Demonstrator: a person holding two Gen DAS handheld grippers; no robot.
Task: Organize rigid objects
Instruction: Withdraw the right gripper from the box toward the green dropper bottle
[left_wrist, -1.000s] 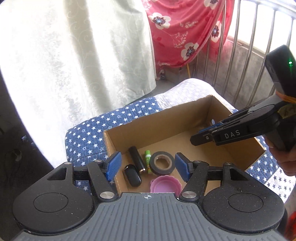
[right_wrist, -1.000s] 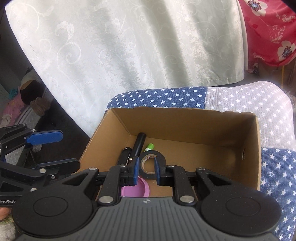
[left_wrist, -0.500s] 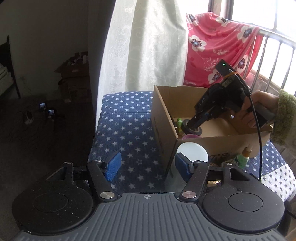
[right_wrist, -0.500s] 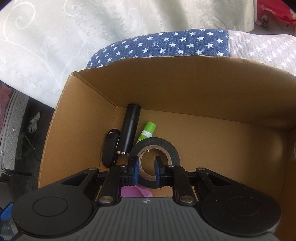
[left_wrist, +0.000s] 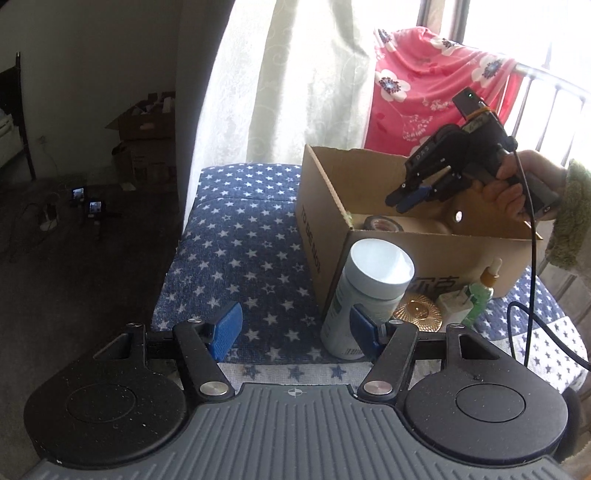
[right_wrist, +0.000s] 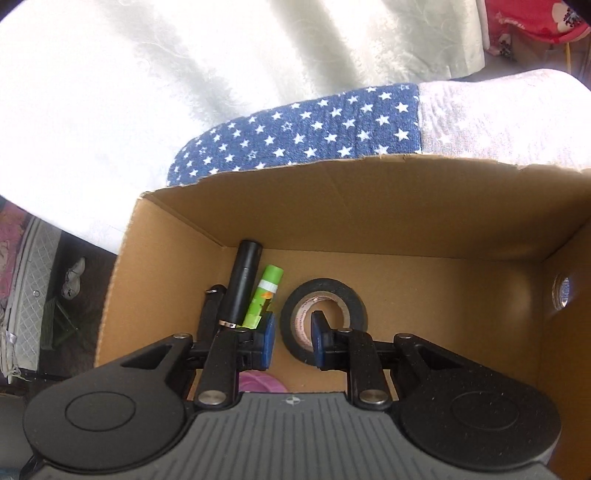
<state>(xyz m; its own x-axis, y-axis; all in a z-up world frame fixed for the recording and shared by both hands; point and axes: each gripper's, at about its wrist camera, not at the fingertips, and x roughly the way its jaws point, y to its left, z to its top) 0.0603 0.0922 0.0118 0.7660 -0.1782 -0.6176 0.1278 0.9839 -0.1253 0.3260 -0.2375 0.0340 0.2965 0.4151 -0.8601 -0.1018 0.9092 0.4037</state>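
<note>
Blue star-printed cloth (left_wrist: 236, 251) covers the surface everything sits on, and on it stands the open cardboard box (left_wrist: 436, 251), the biggest thing here, with a pale curtain (left_wrist: 295, 81) and a red flowered cloth (left_wrist: 424, 85) hanging behind. Over the box a hand (left_wrist: 517, 184) in a fuzzy green sleeve holds the right gripper (right_wrist: 291, 341) angled down into it; its 2 blue pads stand only a narrow gap apart with nothing clamped between them, 1 pad in front of the hole of the black tape roll (right_wrist: 324, 317), the other just left of the roll's rim. The left gripper (left_wrist: 295, 328) is outside the box, low over the cloth near its front corner, jaws about half open and empty; its right pad is at the side of an upright white-capped bottle (left_wrist: 369, 295), whether touching I cannot tell. Beside that bottle, against the box front, are a gold round lid (left_wrist: 417, 312), a small white plug-like item (left_wrist: 452, 306) and a green dropper bottle (left_wrist: 482, 291). On the box floor, left of the tape, lie a black tube (right_wrist: 242, 284), a green stick (right_wrist: 264, 295) touching it, and a small black item with a ring (right_wrist: 208, 310); a pink lid (right_wrist: 258, 384) peeks out under the right gripper
</note>
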